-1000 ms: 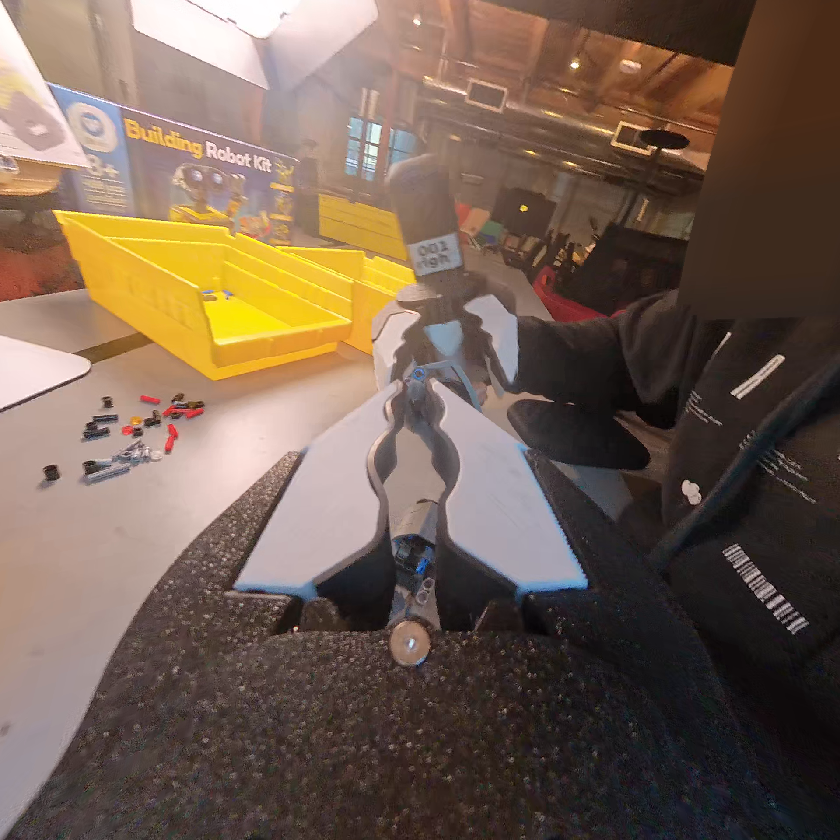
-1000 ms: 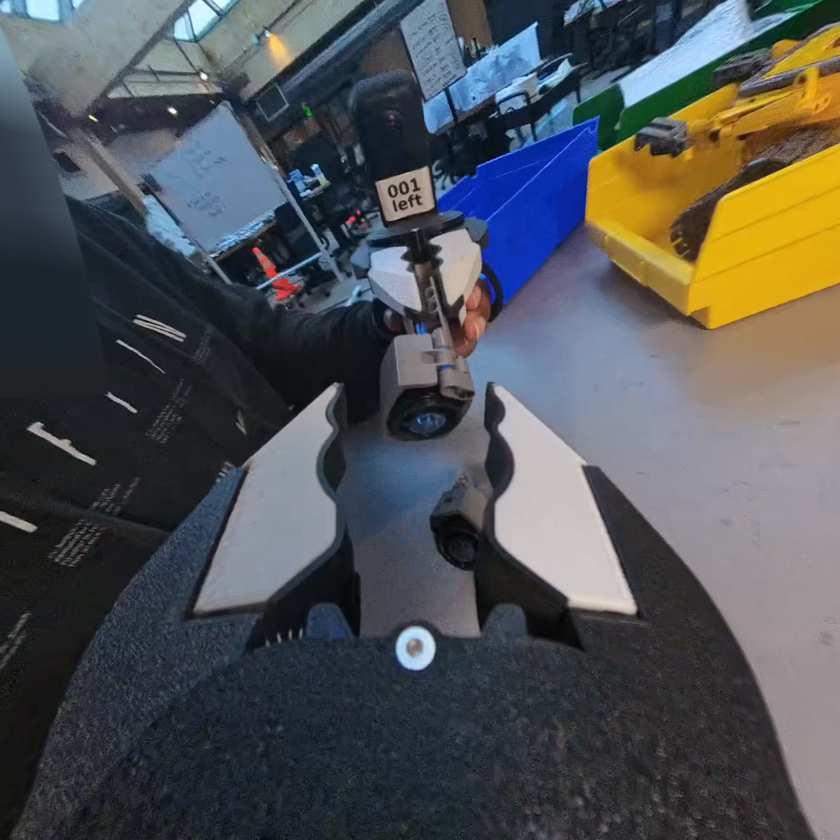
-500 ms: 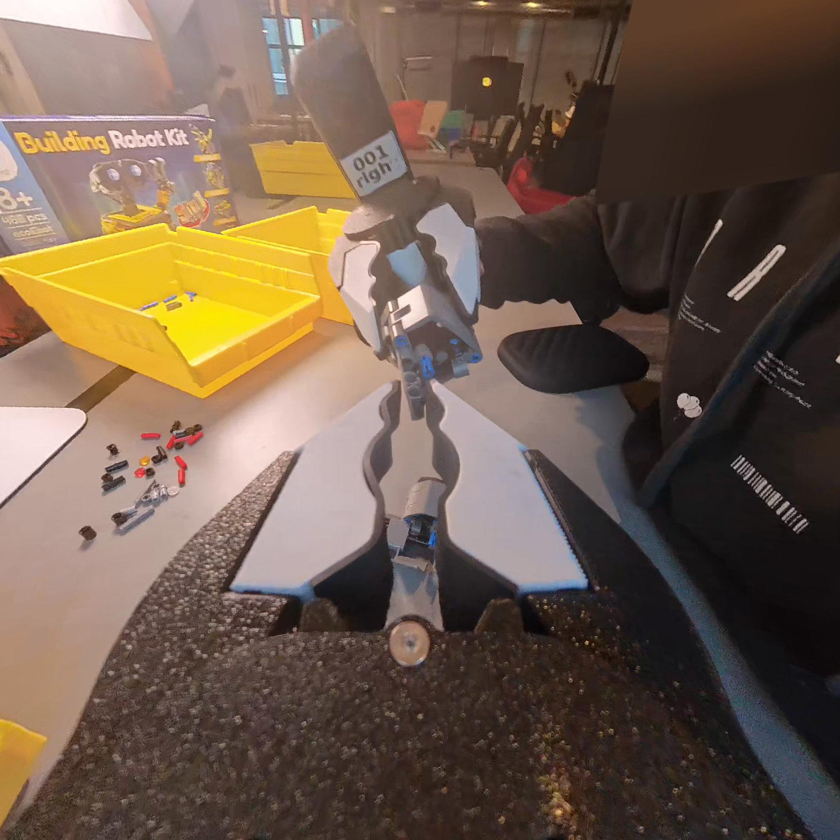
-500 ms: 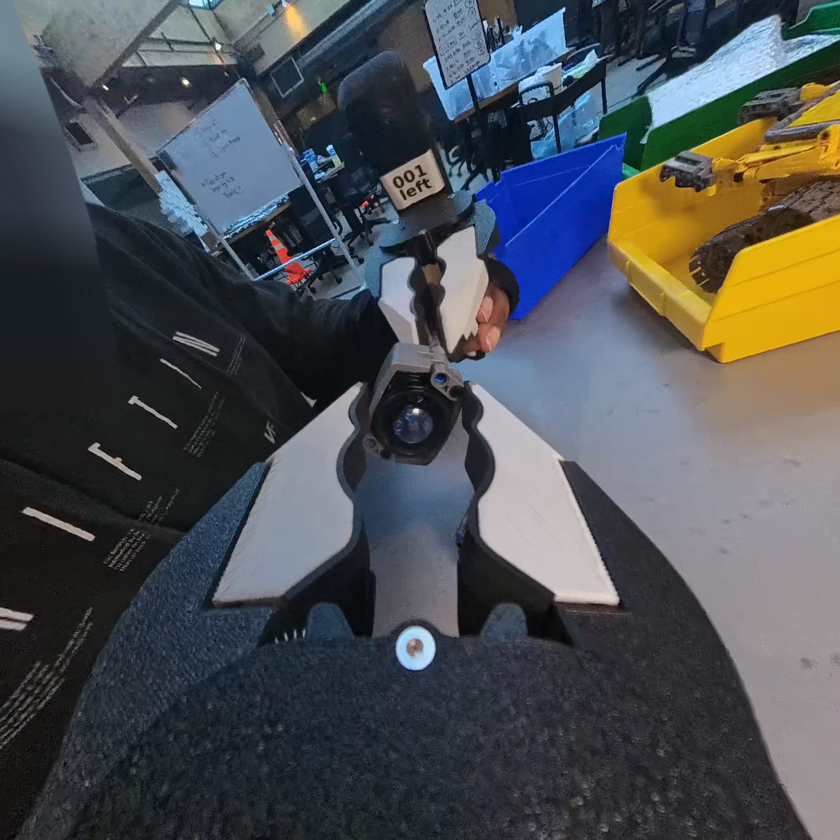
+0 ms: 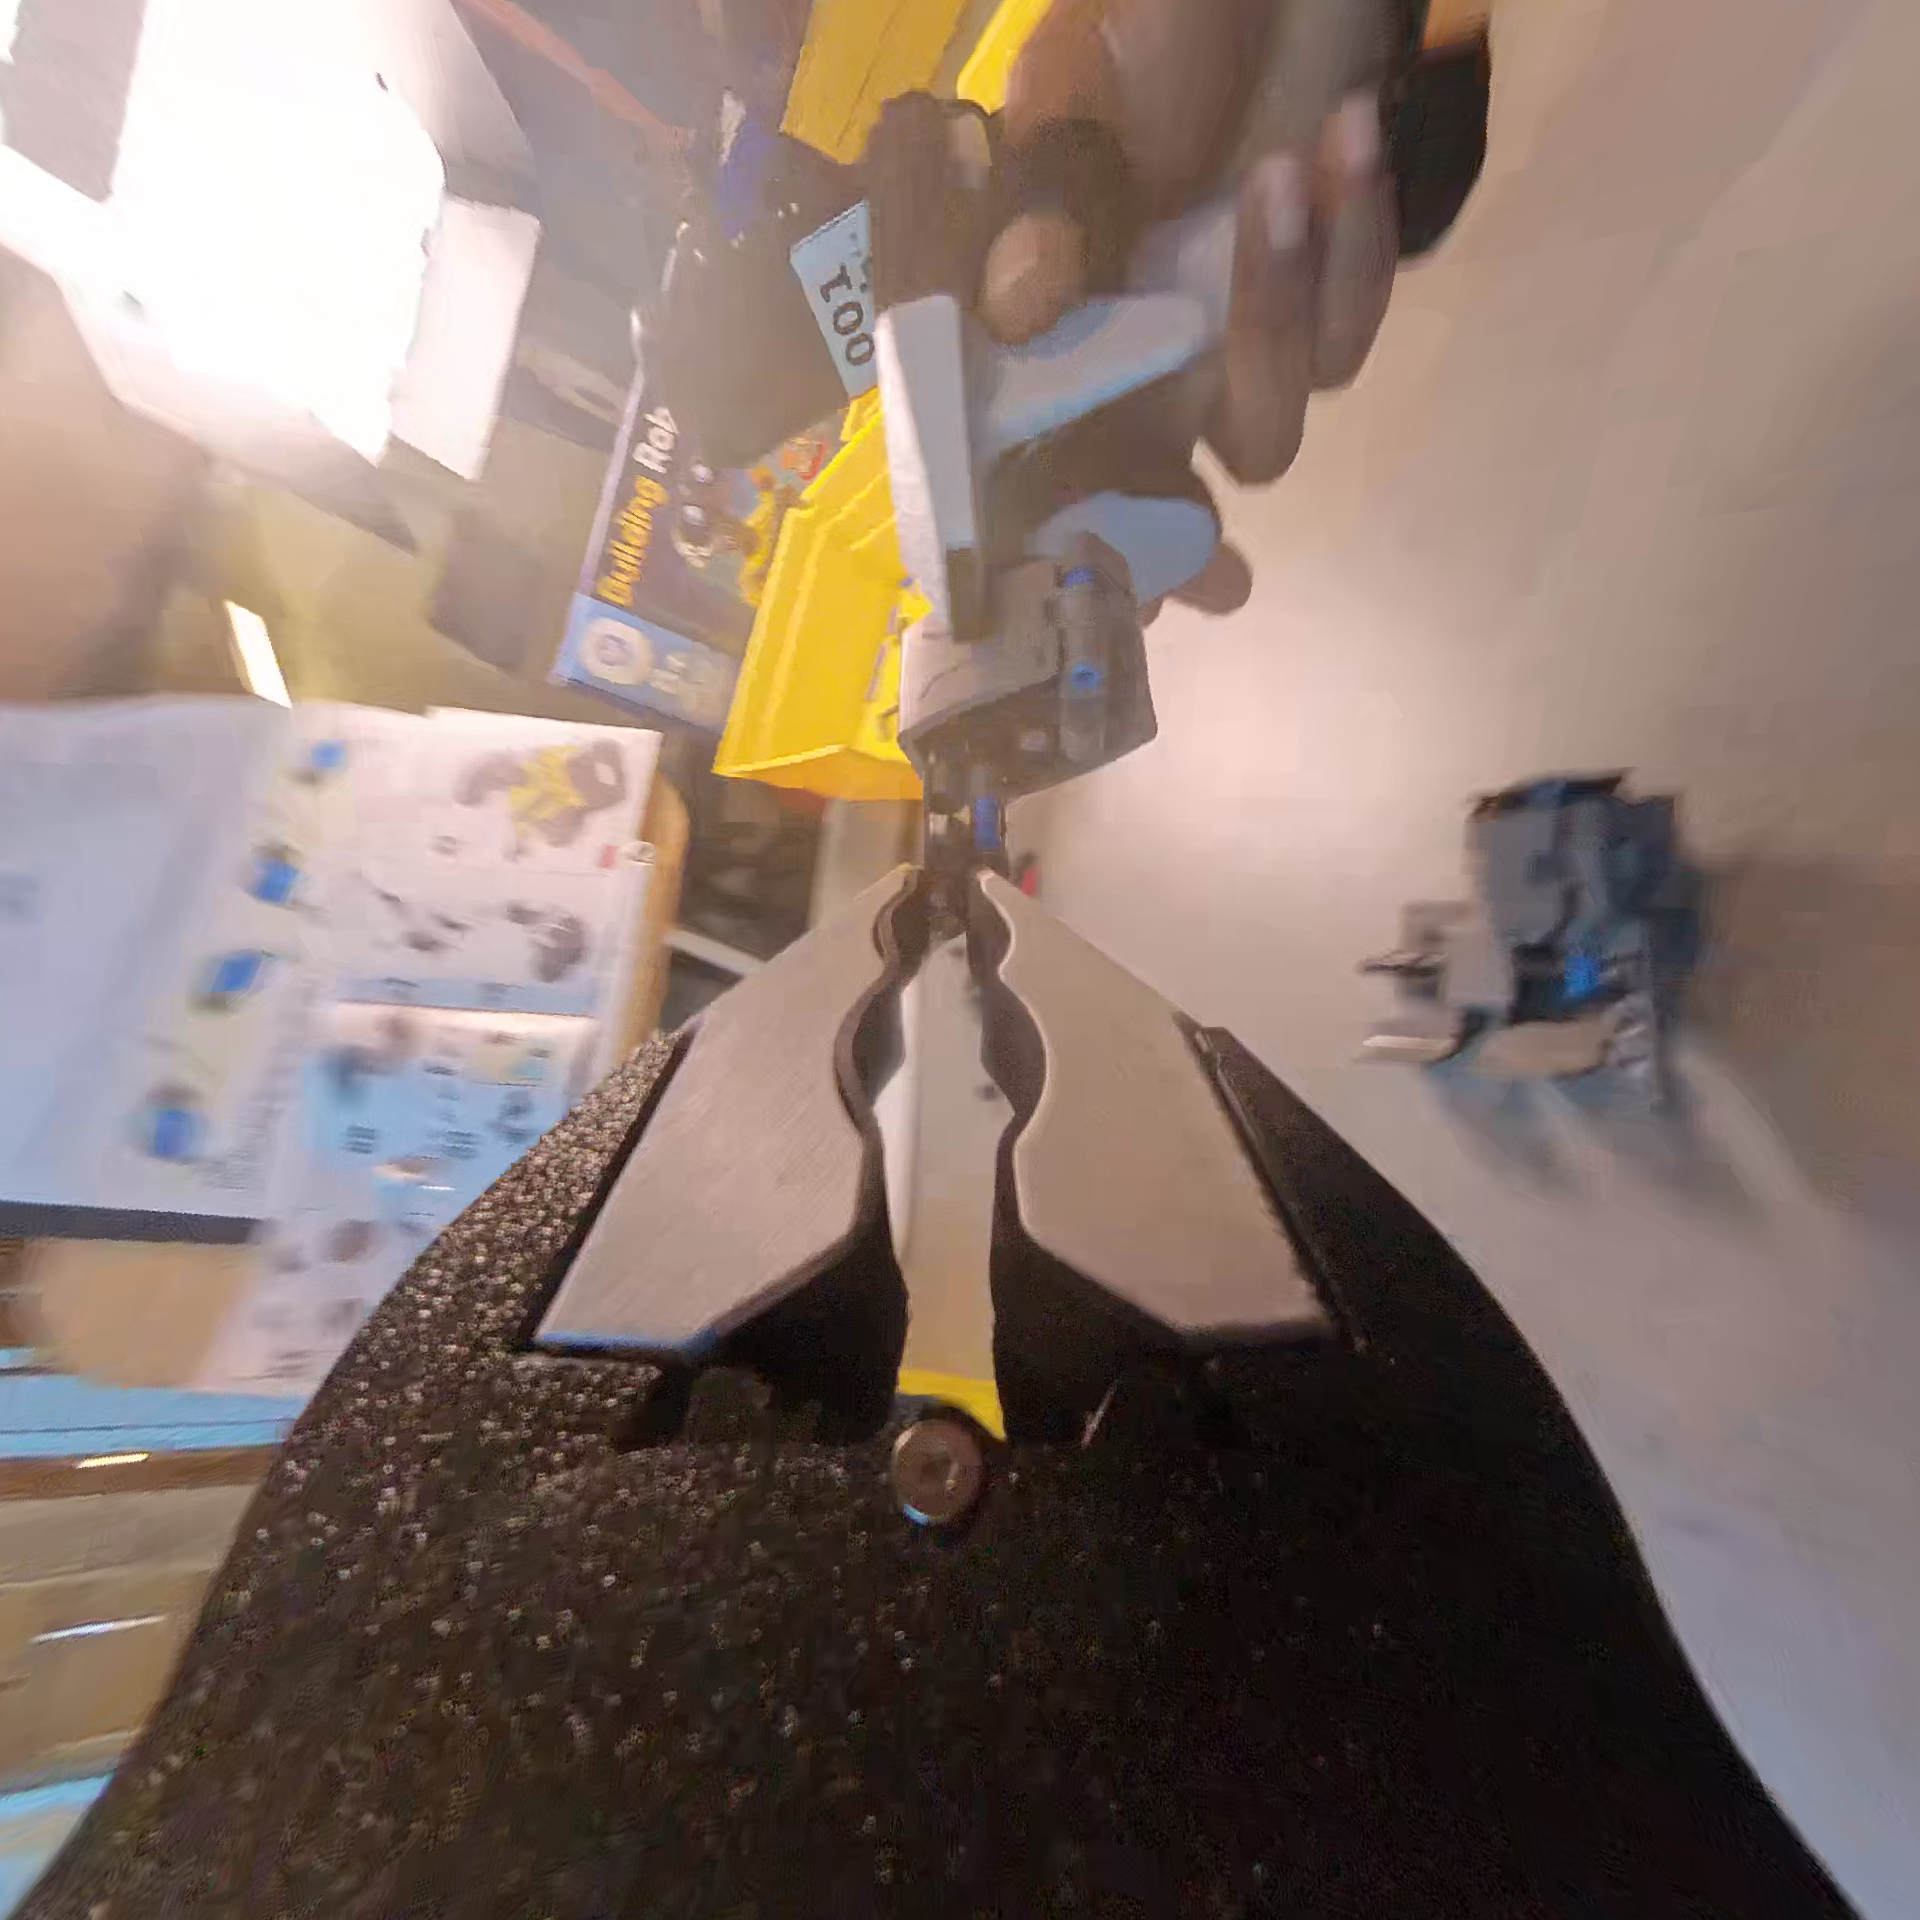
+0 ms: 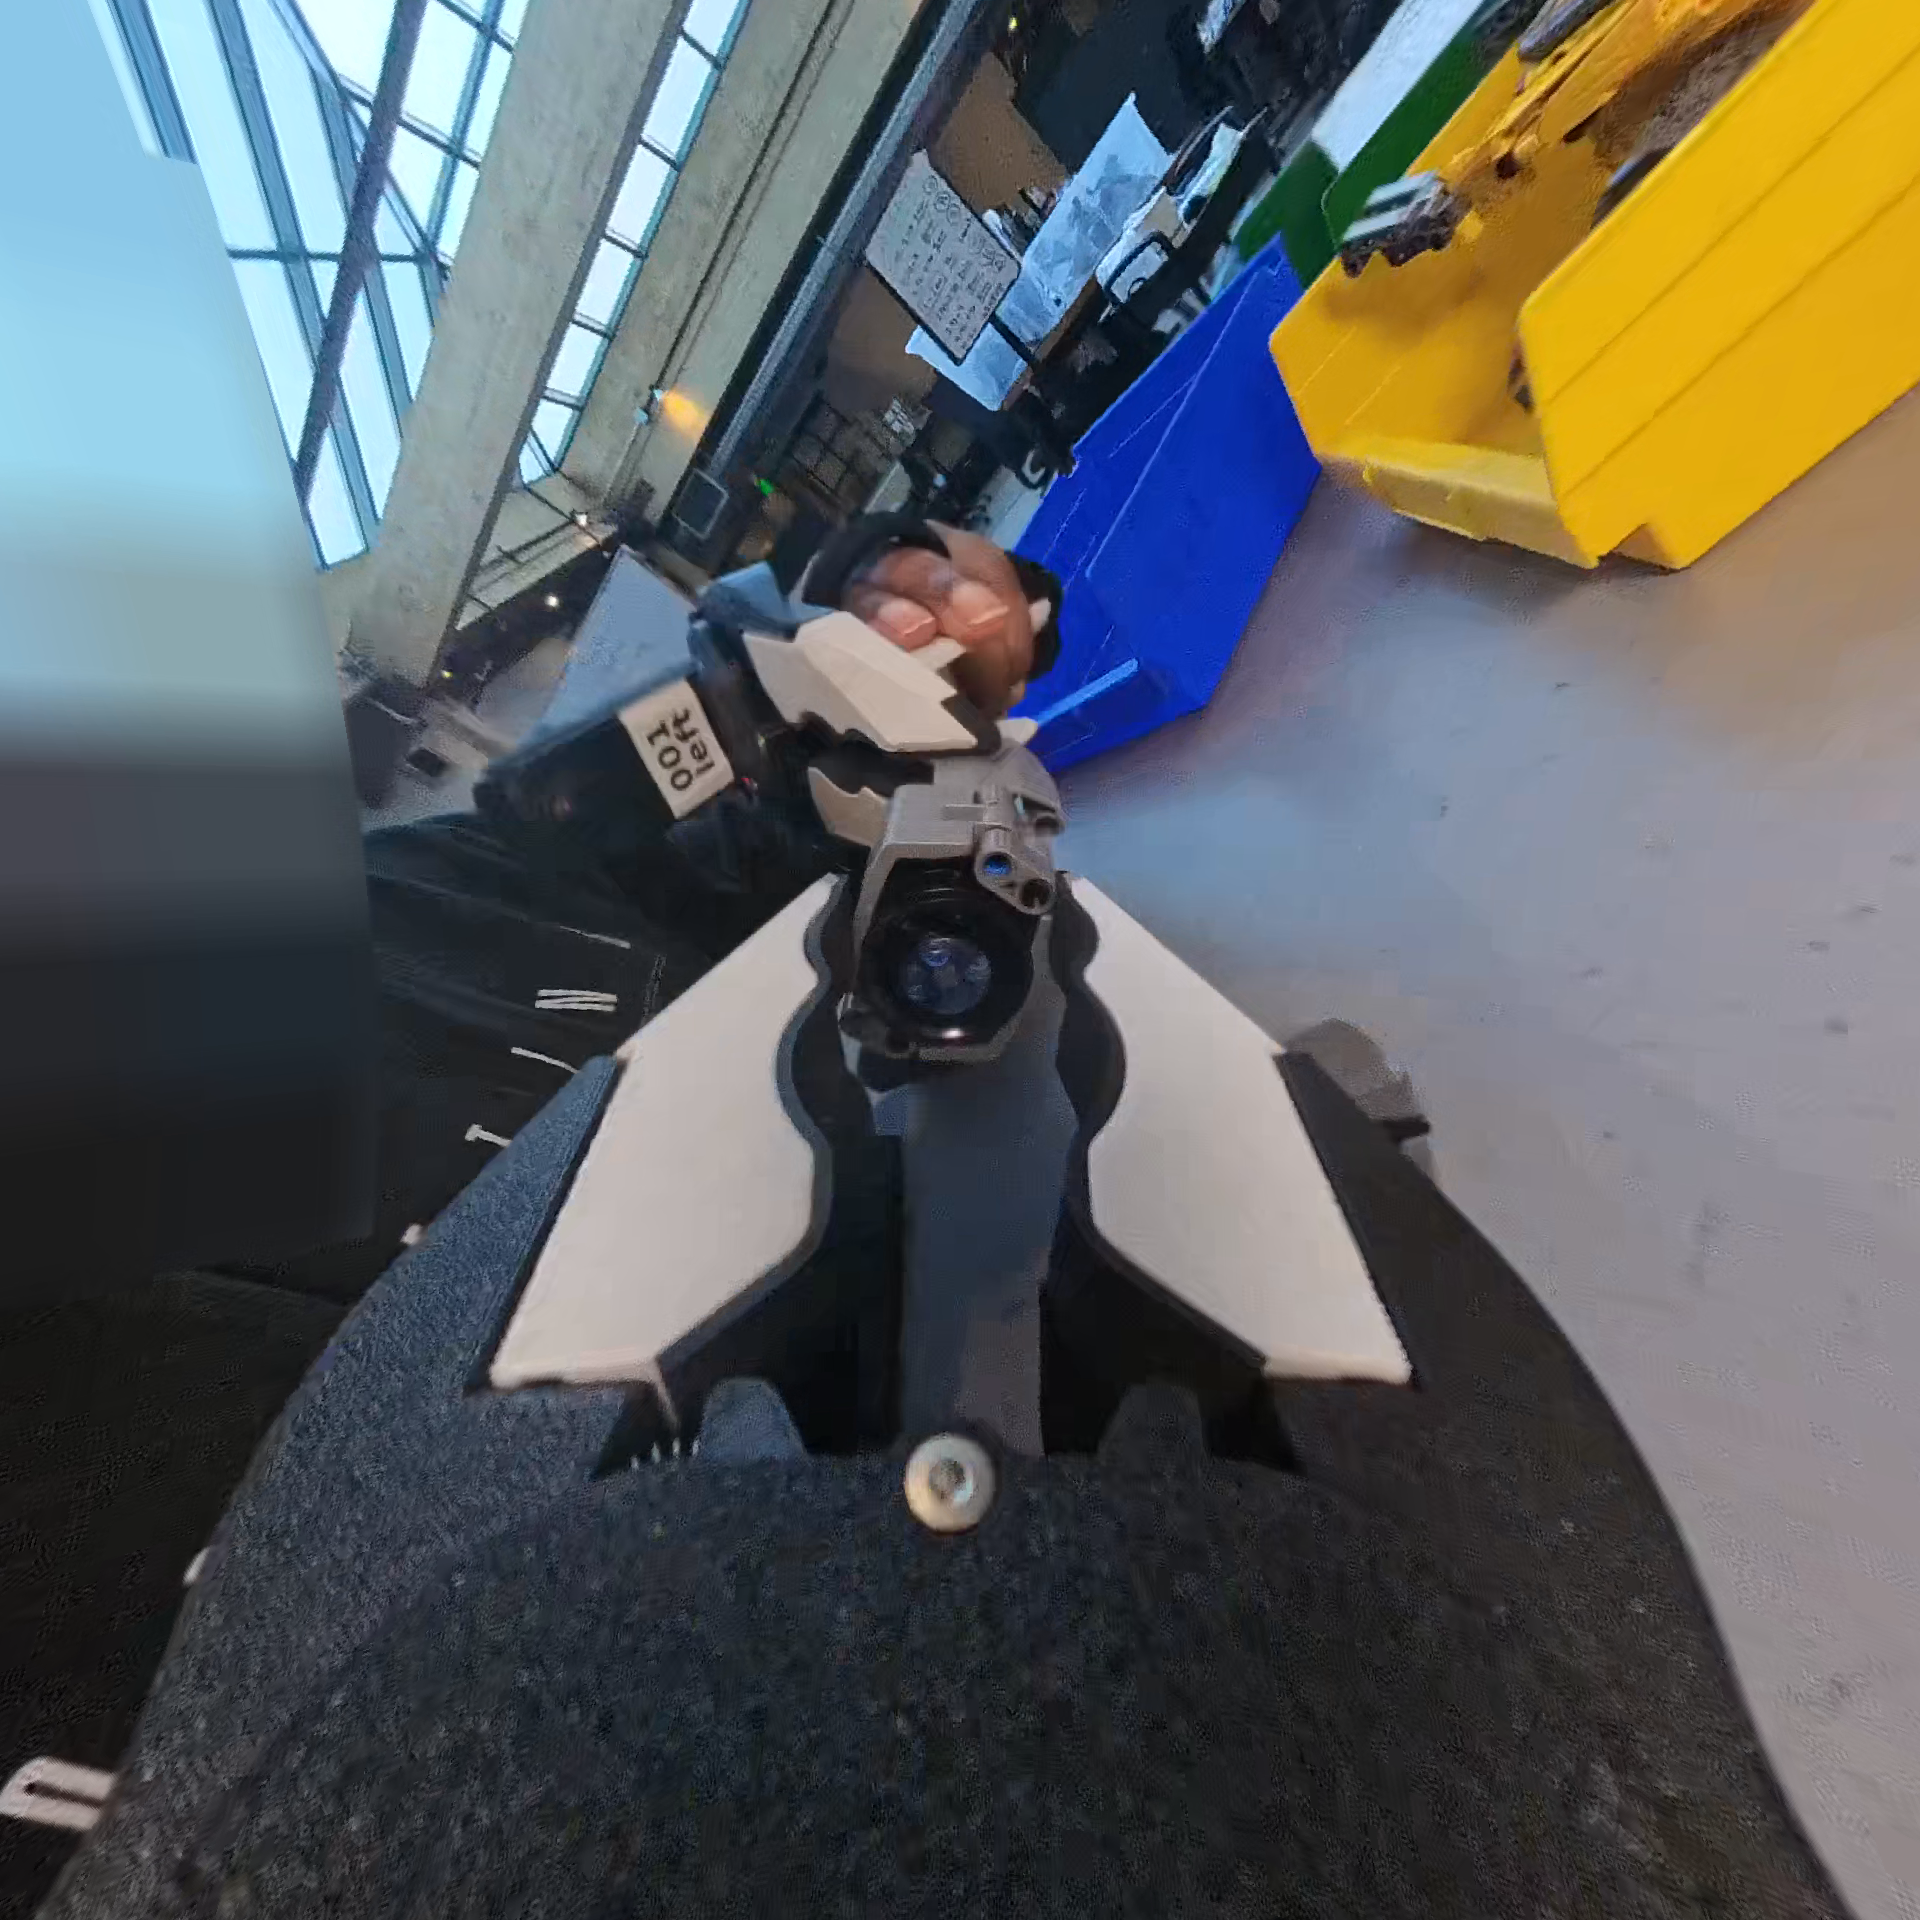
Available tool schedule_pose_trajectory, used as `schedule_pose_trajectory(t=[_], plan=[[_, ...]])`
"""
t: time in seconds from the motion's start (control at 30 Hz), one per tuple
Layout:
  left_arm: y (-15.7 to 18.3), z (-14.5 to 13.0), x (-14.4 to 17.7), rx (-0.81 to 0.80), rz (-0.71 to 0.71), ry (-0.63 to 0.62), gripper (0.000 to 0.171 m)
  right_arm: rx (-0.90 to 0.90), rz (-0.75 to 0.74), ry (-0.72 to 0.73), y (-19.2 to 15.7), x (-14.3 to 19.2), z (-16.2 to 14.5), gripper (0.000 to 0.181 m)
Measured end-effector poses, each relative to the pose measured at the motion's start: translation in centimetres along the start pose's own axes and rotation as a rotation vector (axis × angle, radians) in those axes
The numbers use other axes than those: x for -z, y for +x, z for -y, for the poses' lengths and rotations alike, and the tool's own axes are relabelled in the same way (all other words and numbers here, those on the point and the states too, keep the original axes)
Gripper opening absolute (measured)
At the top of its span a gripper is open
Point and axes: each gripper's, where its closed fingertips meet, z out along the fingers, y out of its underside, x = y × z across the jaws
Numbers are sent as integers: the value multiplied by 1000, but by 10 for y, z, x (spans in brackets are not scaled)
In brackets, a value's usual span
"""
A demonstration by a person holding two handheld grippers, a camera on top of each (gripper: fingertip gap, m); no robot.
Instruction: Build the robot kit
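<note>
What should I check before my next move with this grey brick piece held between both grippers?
1. Left gripper closed on the dark stem of the grey lens module: ok.
2. Right gripper with its fingers against the module's two sides: ok.
3. Stem fully seated in the module: cannot tell, the joint is blurred.
4. Left wrist view sharp enough to judge alignment: not ok, motion blur.
5. Second brick assembly on the table well apart from both grippers: ok.

two wrist cameras, each looking along its own fingers, tilted, facing each other closely — sharing the grey assembly [image 6: 951,914]
</note>
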Motion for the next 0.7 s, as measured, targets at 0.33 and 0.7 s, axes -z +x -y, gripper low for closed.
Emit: schedule_pose_trajectory(t=[0.33,0.7], plan=[[8,-9,-9,-129,61,-1,7,6,9,-7,20,1,-11,37],[37,-44,-11,598,-209,-70,40,404,-244,-153,52,8,-18,39]])
